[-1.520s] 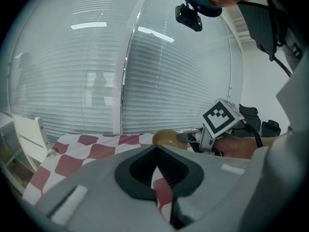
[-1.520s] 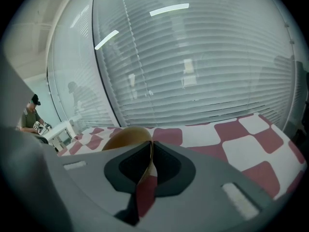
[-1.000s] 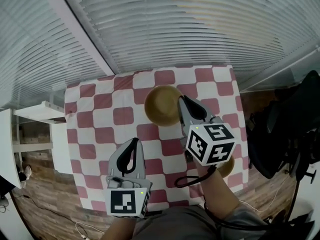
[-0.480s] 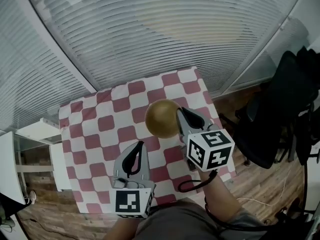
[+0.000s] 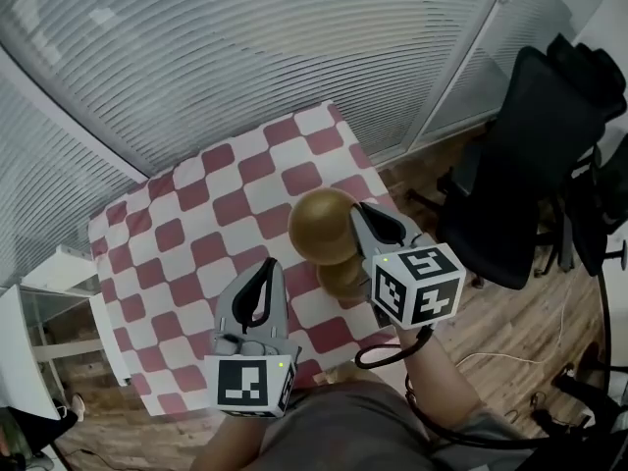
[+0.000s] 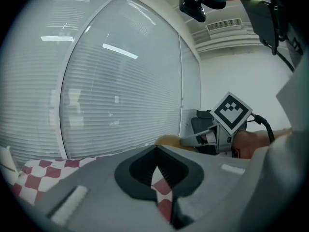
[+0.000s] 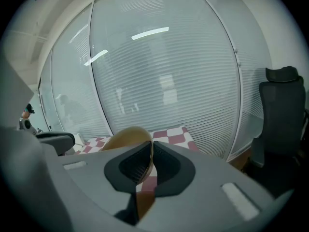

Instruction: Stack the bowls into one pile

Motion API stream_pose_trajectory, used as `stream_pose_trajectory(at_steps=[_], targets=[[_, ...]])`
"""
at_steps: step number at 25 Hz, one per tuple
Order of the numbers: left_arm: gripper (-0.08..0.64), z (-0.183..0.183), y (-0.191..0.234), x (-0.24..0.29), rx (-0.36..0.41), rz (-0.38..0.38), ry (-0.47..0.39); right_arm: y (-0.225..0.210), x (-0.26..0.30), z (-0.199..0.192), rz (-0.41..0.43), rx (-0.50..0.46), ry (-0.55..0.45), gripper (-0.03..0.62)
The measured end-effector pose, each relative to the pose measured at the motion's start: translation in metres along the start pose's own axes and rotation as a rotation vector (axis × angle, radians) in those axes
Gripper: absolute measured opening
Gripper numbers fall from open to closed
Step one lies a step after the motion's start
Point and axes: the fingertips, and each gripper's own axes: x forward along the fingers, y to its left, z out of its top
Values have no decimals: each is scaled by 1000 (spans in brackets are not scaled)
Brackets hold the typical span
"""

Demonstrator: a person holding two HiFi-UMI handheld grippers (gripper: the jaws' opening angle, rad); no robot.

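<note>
Checkered table (image 5: 196, 226) beneath the gripped bowl (image 5: 322, 226), blinds (image 5: 245, 47) behind, black chair (image 5: 520, 165) beside.

Bright, even daylight comes through the white blinds (image 5: 245, 57); shadows are soft. Strip-light glare streaks the glass (image 7: 149, 33). Both gripper views curve into black corners; the left tool (image 6: 155, 153) and right tool (image 7: 151, 146) look blurred close up.

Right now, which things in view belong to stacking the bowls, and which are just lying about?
Part of the job:
- held bowl, its rim clamped in the right gripper
- second bowl, sitting on the checked tablecloth
- left gripper, shut and empty

Just lying about:
- black office chair
- window blinds
</note>
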Motion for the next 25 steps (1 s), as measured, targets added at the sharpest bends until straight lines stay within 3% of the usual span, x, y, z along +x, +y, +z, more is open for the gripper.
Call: stream_pose_trajectory(at_steps=[16,25], targets=[[0,-37,-35,19,3,-58,96,-35,-17,-82,-38,81,106,44],[0,-58,-34,26,-17,-58,138,-34,-10,-116,-38,43,173,44]])
